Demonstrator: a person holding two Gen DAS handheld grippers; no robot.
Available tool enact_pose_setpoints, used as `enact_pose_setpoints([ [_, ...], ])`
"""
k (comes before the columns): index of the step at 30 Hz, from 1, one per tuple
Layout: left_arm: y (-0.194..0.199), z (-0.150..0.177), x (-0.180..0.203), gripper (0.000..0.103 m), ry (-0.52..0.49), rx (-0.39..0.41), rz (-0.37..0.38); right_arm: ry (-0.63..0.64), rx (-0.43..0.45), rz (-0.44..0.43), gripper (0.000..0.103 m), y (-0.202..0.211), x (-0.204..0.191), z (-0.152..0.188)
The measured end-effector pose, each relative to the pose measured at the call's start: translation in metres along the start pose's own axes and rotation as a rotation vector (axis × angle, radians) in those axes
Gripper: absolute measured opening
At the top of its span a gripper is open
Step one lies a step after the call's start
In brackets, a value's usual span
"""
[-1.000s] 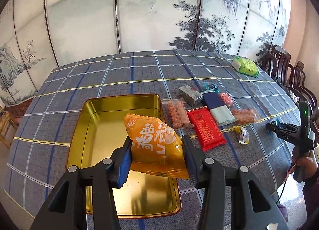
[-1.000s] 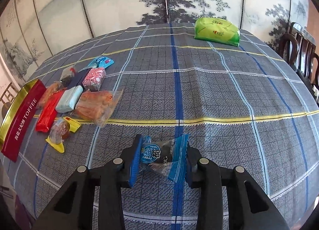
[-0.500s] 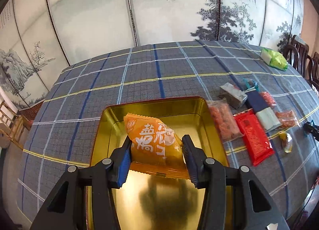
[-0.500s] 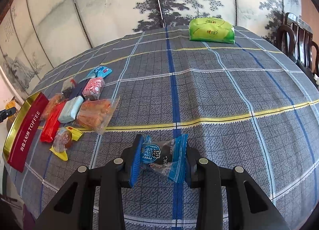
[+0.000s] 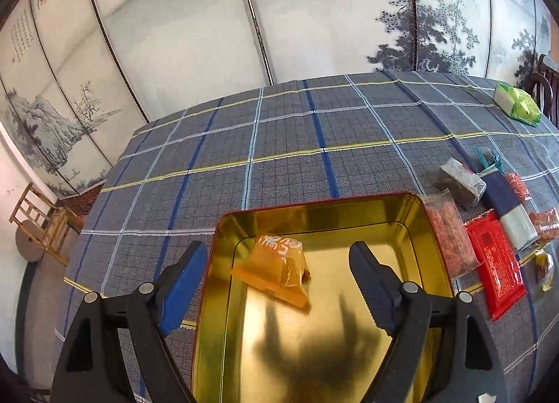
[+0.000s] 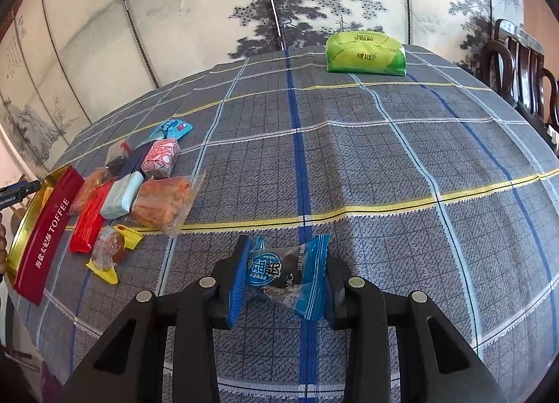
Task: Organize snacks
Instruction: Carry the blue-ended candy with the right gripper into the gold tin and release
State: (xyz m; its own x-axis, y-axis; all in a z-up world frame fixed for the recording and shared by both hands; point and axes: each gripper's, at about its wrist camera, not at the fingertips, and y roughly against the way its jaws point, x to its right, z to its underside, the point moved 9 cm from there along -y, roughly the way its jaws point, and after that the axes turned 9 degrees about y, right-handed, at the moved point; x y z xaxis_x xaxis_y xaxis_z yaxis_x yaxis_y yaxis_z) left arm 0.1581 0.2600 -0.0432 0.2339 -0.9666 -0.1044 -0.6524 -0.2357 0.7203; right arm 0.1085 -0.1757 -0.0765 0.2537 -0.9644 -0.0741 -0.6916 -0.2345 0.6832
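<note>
Two hand-held grippers work for us here: our left hand-held gripper (image 5: 276, 270) is opening wide over the gold tin (image 5: 433, 228), its pads clear of the orange snack packet (image 5: 276, 268) lying at the tin's 11 o'clock. Our right hand-held gripper (image 6: 281, 272) clamps a blue-wrapped snack (image 6: 279, 268) above the counter (image 6: 384, 165), the loose snack pile (image 6: 139, 189) at 10 o'clock.

Painted folding screen (image 5: 195, 36), wooden chairs (image 6: 517, 64)

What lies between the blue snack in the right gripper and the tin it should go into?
The right gripper is shut on the blue snack. Between it and the tin at far left lie loose snacks: a yellow-ended candy, a red packet and a clear bag. Carried above them, nothing visible blocks it.
</note>
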Motion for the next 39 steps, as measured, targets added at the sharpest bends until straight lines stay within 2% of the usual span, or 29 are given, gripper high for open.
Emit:
enact_pose_setpoints([
  [9, 0.038, 0.003, 0.006, 0.088, 0.016, 0.056, -0.017, -0.064, 0.033, -0.032, 0.036, 0.016, 0.000, -0.004],
  [16, 0.066, 0.013, 0.016, 0.089, 0.021, 0.082, -0.019, -0.024, 0.068, -0.101, 0.036, 0.037, -0.040, -0.025],
  [23, 0.079, 0.024, 0.013, 0.090, 0.025, 0.082, -0.012, 0.099, 0.093, -0.219, 0.036, 0.051, -0.127, -0.057],
  [30, 0.082, 0.037, -0.013, 0.092, 0.074, 0.063, -0.016, 0.212, 0.089, -0.394, 0.037, 0.050, -0.239, -0.091],
  [35, 0.090, 0.052, -0.052, 0.094, 0.156, 0.060, -0.036, 0.324, 0.052, -0.472, 0.037, 0.032, -0.316, -0.100],
  [39, 0.099, 0.067, -0.085, 0.095, 0.196, 0.068, -0.083, 0.385, -0.041, -0.507, 0.037, -0.004, -0.360, -0.097],
])
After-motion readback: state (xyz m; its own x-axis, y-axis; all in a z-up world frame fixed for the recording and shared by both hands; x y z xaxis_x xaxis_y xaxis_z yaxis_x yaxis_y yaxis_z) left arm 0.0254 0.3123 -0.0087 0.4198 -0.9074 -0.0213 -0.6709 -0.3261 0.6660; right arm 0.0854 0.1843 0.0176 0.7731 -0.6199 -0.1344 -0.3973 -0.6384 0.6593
